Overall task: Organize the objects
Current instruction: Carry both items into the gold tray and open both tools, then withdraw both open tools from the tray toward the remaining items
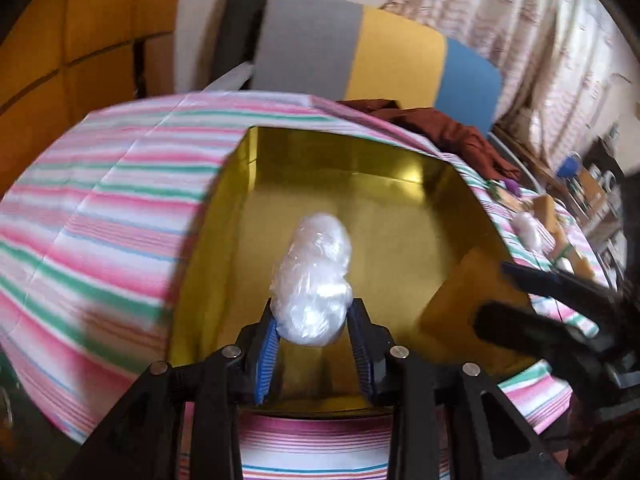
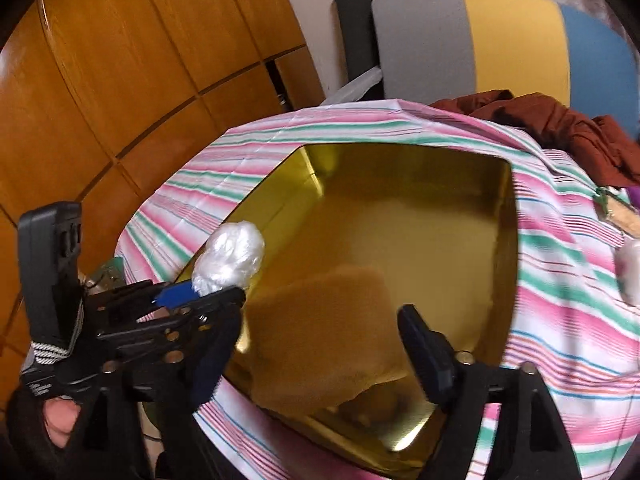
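Left gripper (image 1: pixel 312 344) grips a white plastic-wrapped bundle (image 1: pixel 314 280) between its blue pads, above the gold tray (image 1: pixel 348 168). Right gripper (image 2: pixel 320 344) stands spread wide and empty over a tan block (image 2: pixel 320 320) lying in the tray. Tray sits on striped cloth (image 1: pixel 100 208). Second bundle (image 2: pixel 630 268) lies on the cloth beside it.

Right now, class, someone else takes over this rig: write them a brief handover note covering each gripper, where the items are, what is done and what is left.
Left gripper: shut on a white plastic-wrapped bundle, held over the gold tray.
Right gripper: open, empty, above the tray's near side.
Done: a tan block already lies in the tray.
Left: release the bundle into the tray, then probably fetch the second white bundle and other items on the striped cloth to the right.
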Demonstrator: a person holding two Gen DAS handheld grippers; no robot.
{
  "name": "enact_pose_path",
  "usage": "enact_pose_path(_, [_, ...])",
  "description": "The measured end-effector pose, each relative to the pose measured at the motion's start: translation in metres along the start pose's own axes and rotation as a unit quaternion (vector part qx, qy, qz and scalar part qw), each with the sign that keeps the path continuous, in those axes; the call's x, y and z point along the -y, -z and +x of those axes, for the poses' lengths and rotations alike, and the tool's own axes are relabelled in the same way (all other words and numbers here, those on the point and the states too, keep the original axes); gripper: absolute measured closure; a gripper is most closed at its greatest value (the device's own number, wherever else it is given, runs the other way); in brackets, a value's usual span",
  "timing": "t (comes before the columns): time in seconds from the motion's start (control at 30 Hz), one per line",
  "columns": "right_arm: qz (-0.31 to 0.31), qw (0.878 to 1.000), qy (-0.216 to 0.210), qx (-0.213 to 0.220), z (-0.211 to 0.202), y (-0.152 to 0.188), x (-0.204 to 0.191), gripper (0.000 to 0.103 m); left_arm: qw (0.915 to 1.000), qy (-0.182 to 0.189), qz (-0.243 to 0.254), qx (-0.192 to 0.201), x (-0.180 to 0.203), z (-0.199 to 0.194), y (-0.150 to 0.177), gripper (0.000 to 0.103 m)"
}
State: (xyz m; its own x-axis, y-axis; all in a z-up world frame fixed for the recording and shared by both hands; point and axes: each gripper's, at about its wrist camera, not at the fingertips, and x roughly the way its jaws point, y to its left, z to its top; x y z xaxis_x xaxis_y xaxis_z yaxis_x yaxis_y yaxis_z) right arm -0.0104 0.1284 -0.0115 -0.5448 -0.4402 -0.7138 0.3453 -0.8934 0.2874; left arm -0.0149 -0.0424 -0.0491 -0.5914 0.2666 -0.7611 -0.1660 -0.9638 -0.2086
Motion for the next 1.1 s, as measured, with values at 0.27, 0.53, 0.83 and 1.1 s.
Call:
enact_pose_path(0.27, [0.014, 1.000, 0.005, 0.011, -0.007, 0.013, 0.004, 0.008, 0.9973, 0.019, -0.059, 0.040, -0.018, -0.014, -0.001, 0.053])
enact_pose_path(0.53, [0.051, 0.998, 0.012, 0.030, -0.020, 0.015, 0.024, 0.008, 0.9958, 0.022, -0.067, 0.059, -0.009, -0.023, -0.006, 0.053])
enact_pose_path(0.83, [0.052, 0.998, 0.011, 0.042, -0.027, 0.017, 0.026, 0.008, 0.9975, 0.039, -0.040, 0.044, 0.016, -0.021, -0.003, 0.053])
enact_pose_path(1.1, [0.074, 0.995, 0.025, 0.060, -0.041, 0.019, 0.045, 0.008, 0.9979, 0.055, -0.003, 0.034, 0.047, -0.018, -0.002, 0.053])
